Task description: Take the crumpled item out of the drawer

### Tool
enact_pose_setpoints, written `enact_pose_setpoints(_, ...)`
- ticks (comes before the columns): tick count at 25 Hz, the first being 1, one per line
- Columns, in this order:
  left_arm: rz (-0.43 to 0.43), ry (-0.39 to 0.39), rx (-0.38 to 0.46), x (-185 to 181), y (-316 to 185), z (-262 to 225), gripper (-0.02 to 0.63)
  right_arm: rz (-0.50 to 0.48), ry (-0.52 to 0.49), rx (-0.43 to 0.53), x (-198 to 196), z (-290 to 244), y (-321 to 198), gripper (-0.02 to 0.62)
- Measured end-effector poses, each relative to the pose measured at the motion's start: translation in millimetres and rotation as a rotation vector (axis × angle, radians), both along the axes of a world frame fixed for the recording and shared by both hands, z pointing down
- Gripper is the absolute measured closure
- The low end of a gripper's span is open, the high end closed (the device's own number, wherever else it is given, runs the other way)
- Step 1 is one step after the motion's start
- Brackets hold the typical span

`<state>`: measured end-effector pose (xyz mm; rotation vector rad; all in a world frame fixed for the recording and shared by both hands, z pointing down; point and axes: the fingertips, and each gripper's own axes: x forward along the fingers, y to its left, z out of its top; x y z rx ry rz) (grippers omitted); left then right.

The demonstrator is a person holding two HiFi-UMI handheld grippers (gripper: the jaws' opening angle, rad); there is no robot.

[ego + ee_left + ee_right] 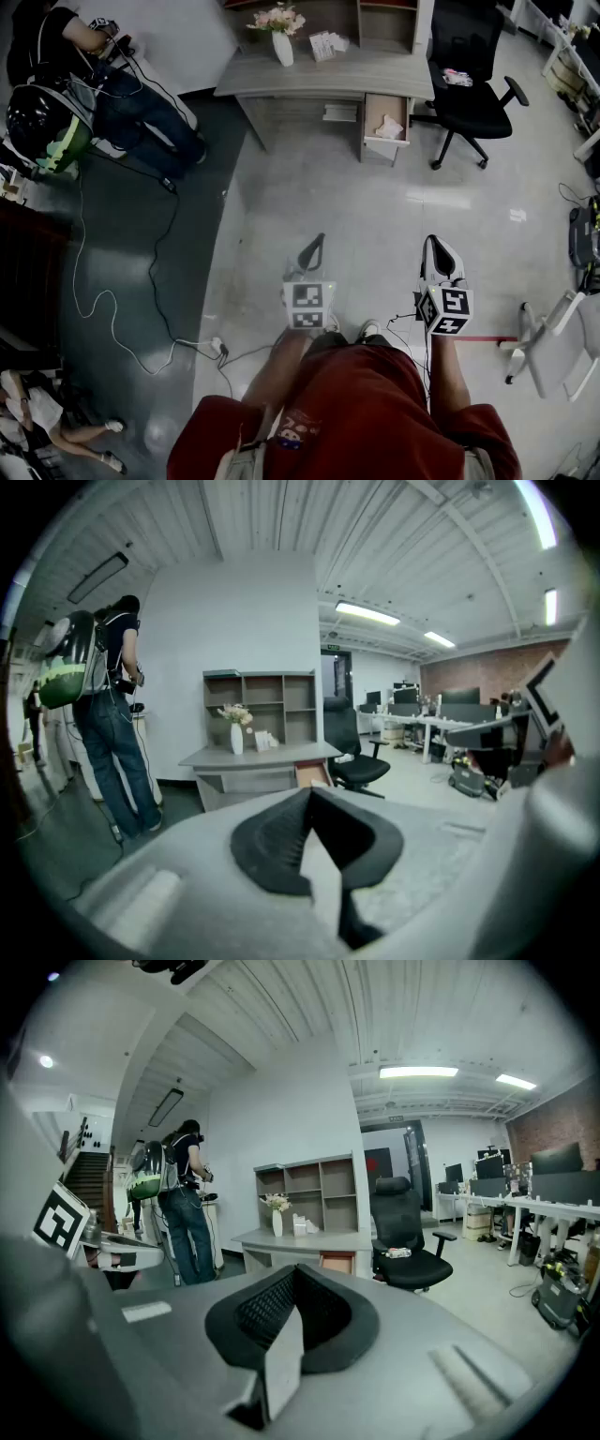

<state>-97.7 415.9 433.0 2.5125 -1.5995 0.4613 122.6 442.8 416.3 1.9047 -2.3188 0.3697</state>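
Observation:
A grey desk [309,75] stands far across the room, and its right-hand drawer [385,120] is pulled open. A white crumpled item [390,127] lies inside it. Both grippers are held low in front of me, several steps short of the desk. My left gripper [316,242] has its jaws closed together and holds nothing. My right gripper [434,244] is likewise shut and empty. In the left gripper view, the left gripper [308,792] points toward the open drawer [312,774]. The right gripper [294,1270] faces the desk [305,1240] as well.
A black office chair [469,89] stands just right of the drawer. A vase of flowers [282,42] sits on the desk. A person with a backpack [103,84] stands at the left, with a cable [112,319] trailing over the floor. A white chair base [548,347] is at my right.

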Motion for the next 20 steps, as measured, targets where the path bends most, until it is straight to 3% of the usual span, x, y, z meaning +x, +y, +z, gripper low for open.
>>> enact_pose_setpoints(20,0.011,0.053,-0.033,-108,-16,9,0.609,0.048,-0.022,-0.046,-99,17,-6,0.594)
